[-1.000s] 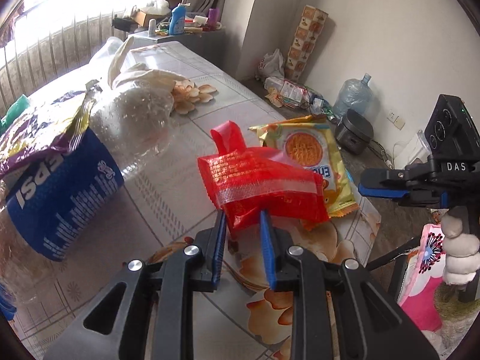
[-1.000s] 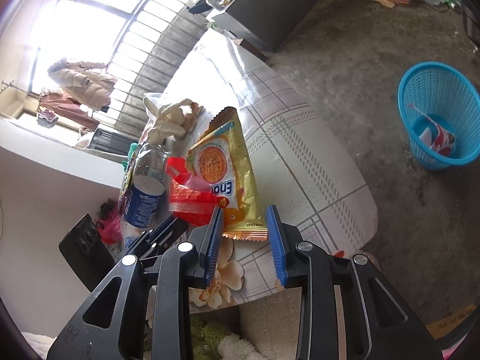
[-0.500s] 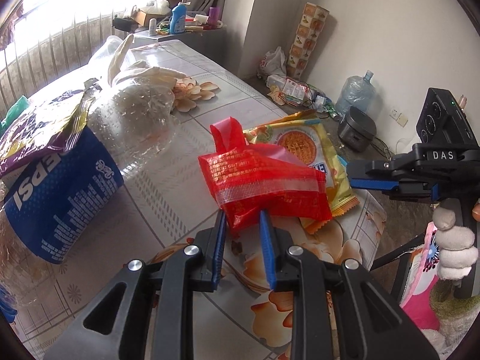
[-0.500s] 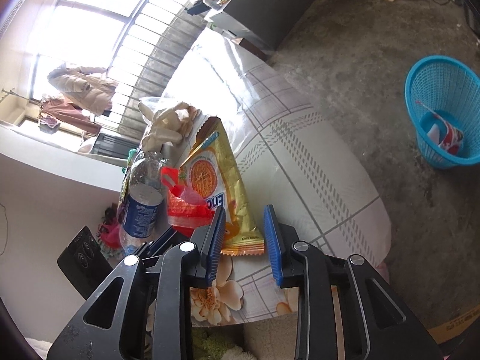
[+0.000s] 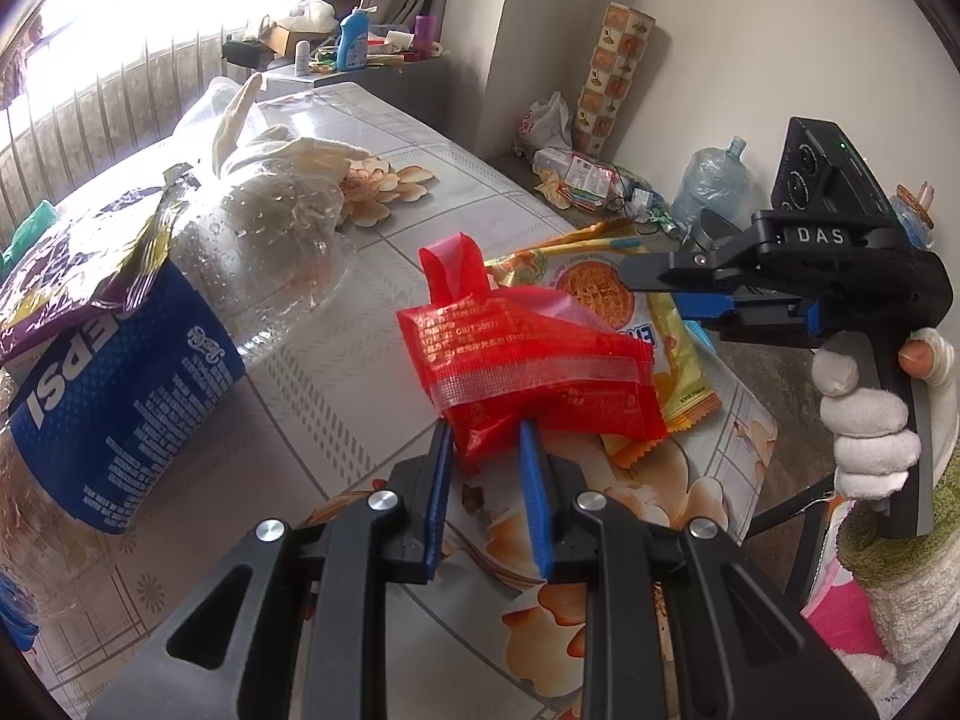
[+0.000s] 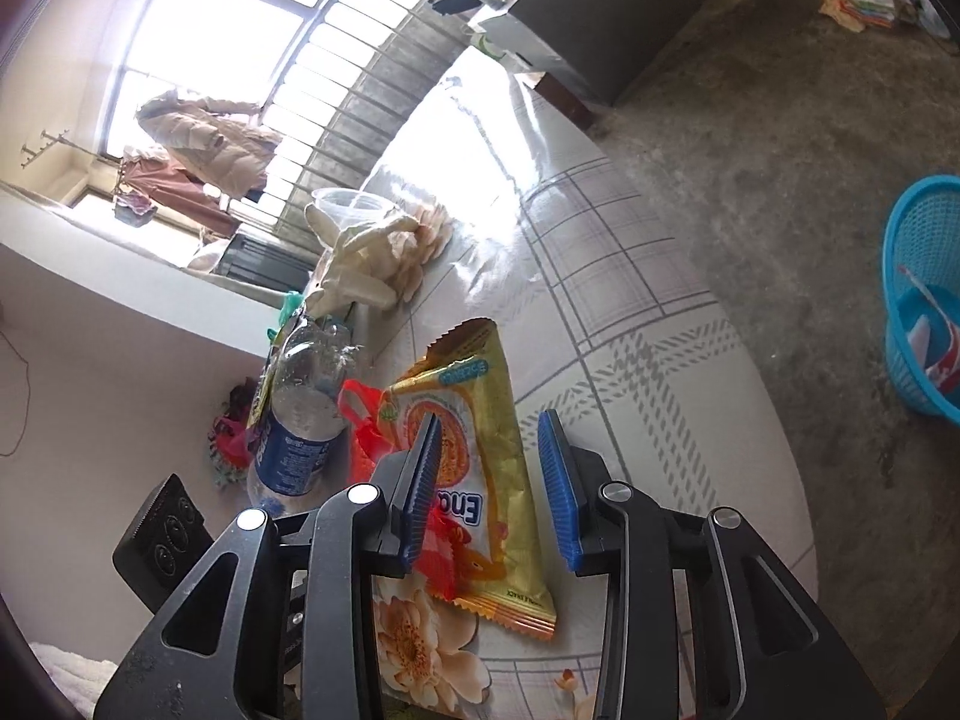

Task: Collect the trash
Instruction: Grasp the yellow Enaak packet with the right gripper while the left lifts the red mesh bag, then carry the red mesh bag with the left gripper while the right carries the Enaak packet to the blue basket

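Observation:
A crumpled red wrapper point(image 5: 528, 360) lies on the table and overlaps a yellow snack packet point(image 5: 636, 324). My left gripper point(image 5: 485, 456) is open, its blue fingers on either side of the wrapper's near end. My right gripper point(image 6: 489, 480) is open over the yellow packet point(image 6: 480, 456), whose middle lies between the fingers. It also shows in the left wrist view point(image 5: 690, 294), above the packet. A little of the red wrapper point(image 6: 366, 432) shows left of the packet.
A Pepsi bottle point(image 5: 120, 372) lies at the left with a purple foil bag point(image 5: 66, 276) and white gloves point(image 5: 282, 150) beyond. A blue basket point(image 6: 924, 294) holding some trash stands on the floor to the right. The table point(image 6: 660, 372) edge is near.
My right gripper has moved forward over the yellow packet and its fingers have opened wider. My left gripper has stayed around the red wrapper's end.

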`<state>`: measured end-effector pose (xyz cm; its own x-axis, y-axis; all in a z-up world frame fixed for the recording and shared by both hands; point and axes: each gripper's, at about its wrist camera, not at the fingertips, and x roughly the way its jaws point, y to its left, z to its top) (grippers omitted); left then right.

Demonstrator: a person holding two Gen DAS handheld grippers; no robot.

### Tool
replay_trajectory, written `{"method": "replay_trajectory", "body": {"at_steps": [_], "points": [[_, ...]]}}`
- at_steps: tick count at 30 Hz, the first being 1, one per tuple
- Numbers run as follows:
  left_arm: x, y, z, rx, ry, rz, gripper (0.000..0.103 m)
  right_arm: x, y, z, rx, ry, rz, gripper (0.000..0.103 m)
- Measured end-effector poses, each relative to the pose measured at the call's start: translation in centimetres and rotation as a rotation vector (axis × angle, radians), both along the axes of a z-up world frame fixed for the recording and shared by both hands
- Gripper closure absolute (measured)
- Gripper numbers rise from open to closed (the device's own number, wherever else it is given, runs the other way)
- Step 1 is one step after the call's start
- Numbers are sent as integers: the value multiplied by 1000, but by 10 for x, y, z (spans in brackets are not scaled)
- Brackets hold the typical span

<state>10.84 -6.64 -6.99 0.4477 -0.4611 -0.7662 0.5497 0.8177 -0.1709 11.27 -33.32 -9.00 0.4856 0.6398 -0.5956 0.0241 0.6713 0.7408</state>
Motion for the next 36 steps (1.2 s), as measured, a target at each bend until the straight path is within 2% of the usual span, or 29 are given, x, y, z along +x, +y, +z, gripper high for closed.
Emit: {"method": "replay_trajectory", "body": {"at_steps": [1, 5, 8, 16, 23, 32, 36], "points": [[0, 0, 0, 0, -1, 0, 81, 1, 2, 0, -7, -4, 9, 70], [0, -1, 1, 5, -4, 1, 81, -2, 7, 1, -57, -4, 12, 92], [1, -2, 4, 13, -6, 3, 81, -10, 3, 2, -48, -19, -3, 102], [4, -10, 38, -19, -79, -35, 82, -31, -7, 26, -84, -109, -137, 103], [8, -42, 66, -16, -141, -113, 82, -57, -42, 36, -57, -166, -277, 103], [12, -121, 88, -33, -169, -262, 82, -94, -108, 35, -65, -188, -507, 103], [20, -171, 87, -27, -122, -357, 82, -115, -152, 29, -147, -140, -689, 103]]}}
